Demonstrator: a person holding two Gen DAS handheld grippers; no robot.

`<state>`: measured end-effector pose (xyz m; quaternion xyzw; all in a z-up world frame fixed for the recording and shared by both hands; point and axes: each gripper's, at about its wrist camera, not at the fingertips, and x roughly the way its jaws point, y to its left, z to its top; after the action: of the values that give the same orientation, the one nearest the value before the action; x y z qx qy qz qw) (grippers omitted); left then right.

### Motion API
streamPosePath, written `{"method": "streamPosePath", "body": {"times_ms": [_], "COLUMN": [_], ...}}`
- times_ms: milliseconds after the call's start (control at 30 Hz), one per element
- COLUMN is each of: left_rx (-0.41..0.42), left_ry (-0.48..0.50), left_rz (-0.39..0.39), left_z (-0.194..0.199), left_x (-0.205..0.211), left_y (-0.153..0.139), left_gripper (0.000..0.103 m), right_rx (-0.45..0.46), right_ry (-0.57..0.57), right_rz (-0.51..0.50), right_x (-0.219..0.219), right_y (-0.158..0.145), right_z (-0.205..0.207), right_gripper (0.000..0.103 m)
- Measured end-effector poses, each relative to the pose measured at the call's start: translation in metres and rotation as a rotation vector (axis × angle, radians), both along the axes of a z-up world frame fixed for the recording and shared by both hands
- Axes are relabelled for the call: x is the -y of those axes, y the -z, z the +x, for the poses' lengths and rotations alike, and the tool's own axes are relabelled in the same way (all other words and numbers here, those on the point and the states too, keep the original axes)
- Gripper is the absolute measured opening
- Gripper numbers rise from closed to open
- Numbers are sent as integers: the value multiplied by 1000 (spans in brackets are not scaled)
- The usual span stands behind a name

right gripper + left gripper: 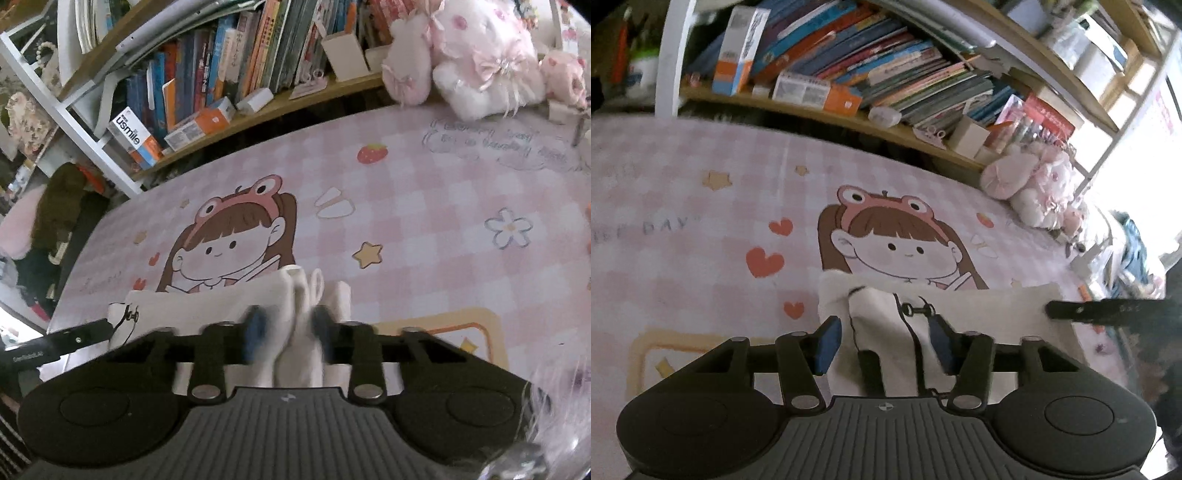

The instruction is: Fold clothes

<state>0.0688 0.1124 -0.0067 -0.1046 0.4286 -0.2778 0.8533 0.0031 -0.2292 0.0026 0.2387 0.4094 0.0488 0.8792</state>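
My left gripper [882,339] is holding its jaws apart, the blue pads straddling a raised fold of the white garment [960,306] without pinching it; the cloth is passing loosely between them. My right gripper [286,332] is blurring in its own view, and its pads are sitting close on either side of a bunched ridge of the same garment [207,306]; I am judging them clamped on it, though the blur is leaving some doubt.

The garment is lying on the pink checked table cover [701,236], just in front of both grippers, over the lower part of the cartoon girl [897,243] printed there. Its long axis is running left to right between my two hands, so each hand is nearest to its own end: the left to the end with the black printed lines, the right to the gathered end. Books [221,66] and plush toys [480,55] are standing well beyond it at the far edge.
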Motion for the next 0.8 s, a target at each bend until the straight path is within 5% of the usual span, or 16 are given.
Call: {"method": "streamPosePath", "body": {"times_ms": [67,133,333,500,633,800], "left_rx": [-20,-33,48,-127,-136,-108], "left_ry": [-2,7,-76,-232,-215,-323], "left_rz": [-33,-42,-361,-298,-263,-246], "left_z": [-2,-3,-11,26,31,28], "left_x": [0,1,-24,-33,-33,-49], "left_y": [2,2,-19,28,25,8], "left_gripper": [38,6,4,4,6,8], "right_rx": [-4,-9,-46,-51,-59,-62], "right_ry": [13,28,45,33,40,54], "right_rz": [19,49,114,128,162,183], "right_x": [0,4,15,15,20,22], "right_y": [5,10,23,27,31,32], "right_z": [2,2,6,11,12,11], "right_gripper": [15,14,13,14,14,14]}}
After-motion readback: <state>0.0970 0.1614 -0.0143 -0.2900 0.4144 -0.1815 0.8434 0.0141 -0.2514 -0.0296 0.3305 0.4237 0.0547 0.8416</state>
